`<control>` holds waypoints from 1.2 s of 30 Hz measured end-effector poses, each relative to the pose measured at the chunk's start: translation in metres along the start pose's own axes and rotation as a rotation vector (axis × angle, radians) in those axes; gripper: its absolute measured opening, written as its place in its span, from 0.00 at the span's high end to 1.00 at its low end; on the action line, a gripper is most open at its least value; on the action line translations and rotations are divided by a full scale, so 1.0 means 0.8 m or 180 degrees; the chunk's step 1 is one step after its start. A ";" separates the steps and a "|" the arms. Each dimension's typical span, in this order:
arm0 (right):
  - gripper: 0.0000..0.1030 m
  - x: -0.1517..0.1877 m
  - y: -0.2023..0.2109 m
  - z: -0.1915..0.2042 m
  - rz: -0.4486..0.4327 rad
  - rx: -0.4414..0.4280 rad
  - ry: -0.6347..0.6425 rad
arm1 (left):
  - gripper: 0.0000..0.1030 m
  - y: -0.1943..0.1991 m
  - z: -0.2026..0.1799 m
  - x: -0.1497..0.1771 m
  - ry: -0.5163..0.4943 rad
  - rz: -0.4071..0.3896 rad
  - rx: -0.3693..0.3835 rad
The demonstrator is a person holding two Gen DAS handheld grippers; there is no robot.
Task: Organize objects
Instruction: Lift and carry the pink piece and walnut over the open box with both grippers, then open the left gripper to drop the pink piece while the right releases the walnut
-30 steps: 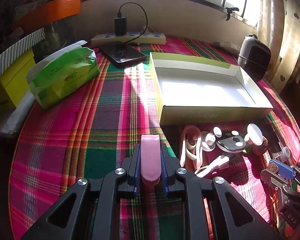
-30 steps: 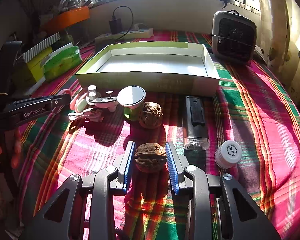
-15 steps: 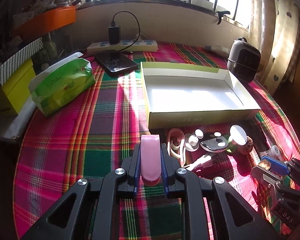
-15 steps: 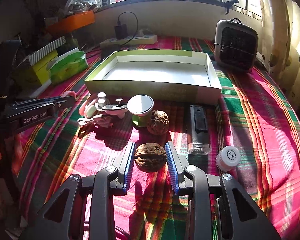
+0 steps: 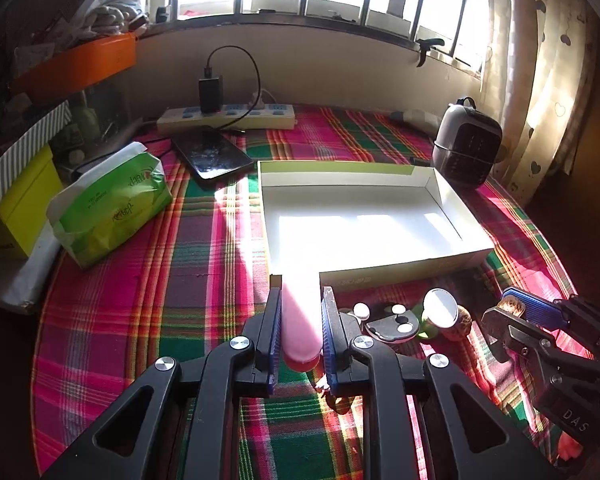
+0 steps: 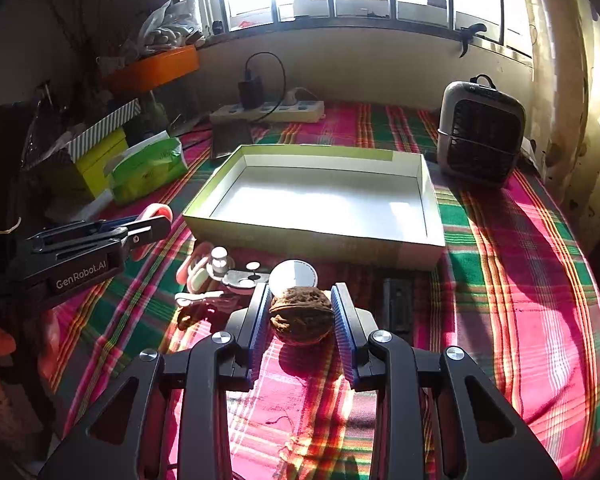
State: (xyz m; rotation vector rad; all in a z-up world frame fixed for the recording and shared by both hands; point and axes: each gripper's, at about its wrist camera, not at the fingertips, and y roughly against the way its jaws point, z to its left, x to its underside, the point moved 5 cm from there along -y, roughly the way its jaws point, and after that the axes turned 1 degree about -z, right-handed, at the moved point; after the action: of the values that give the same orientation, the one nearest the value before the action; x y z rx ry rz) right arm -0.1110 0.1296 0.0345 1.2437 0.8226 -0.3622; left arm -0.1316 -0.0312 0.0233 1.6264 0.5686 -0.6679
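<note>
Both hand-held grippers clamp loads, left point(image 5: 300, 320) pink tube point(image 5: 300, 328), right point(image 6: 302, 312) walnut point(image 6: 301, 314), before the empty box point(image 6: 312, 236).

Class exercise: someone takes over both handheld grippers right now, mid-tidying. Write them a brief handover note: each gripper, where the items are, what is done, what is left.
Left gripper: jaws shut on a pink tube, held above the cloth in front of the box.
Right gripper: jaws shut on a walnut, also lifted.
Open white box: nothing inside it.
On the tablecloth in front of the box: a second walnut, a white-capped green item, pink and white small pieces, a black flashlight.
Done: two items picked up.
Left: probably place both in the box, then gather the rest.
</note>
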 end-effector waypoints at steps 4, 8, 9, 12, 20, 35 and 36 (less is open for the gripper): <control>0.68 -0.022 -0.007 -0.002 -0.0033 0.0006 0.0037 | 0.85 -0.005 -0.005 -0.013 -0.0024 -0.0023 0.0013; 0.68 -0.042 -0.022 -0.005 0.0001 -0.0017 0.0044 | 0.85 -0.016 -0.007 -0.025 -0.0036 -0.0002 0.0022; 0.68 -0.047 -0.026 -0.006 0.0002 -0.0016 0.0054 | 0.85 -0.020 -0.007 -0.027 -0.0039 0.0012 0.0019; 0.68 -0.059 -0.039 -0.010 0.0035 0.0011 0.0084 | 0.85 -0.028 -0.008 -0.035 -0.0049 0.0013 0.0030; 0.68 -0.089 -0.080 -0.019 0.0136 0.0038 0.0133 | 0.85 -0.060 -0.006 -0.059 -0.0019 0.0078 0.0034; 0.68 -0.117 -0.173 -0.053 0.0482 0.0202 0.0079 | 0.85 -0.134 -0.007 -0.090 -0.0101 0.0293 0.0004; 0.68 -0.118 -0.177 -0.054 0.0492 0.0199 0.0086 | 0.85 -0.138 -0.007 -0.092 -0.0098 0.0302 -0.0009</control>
State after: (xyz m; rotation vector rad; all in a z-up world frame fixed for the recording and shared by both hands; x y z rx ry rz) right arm -0.2820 0.1082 0.0015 1.3638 0.7374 -0.2484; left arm -0.2597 -0.0087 -0.0025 1.6274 0.4669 -0.6206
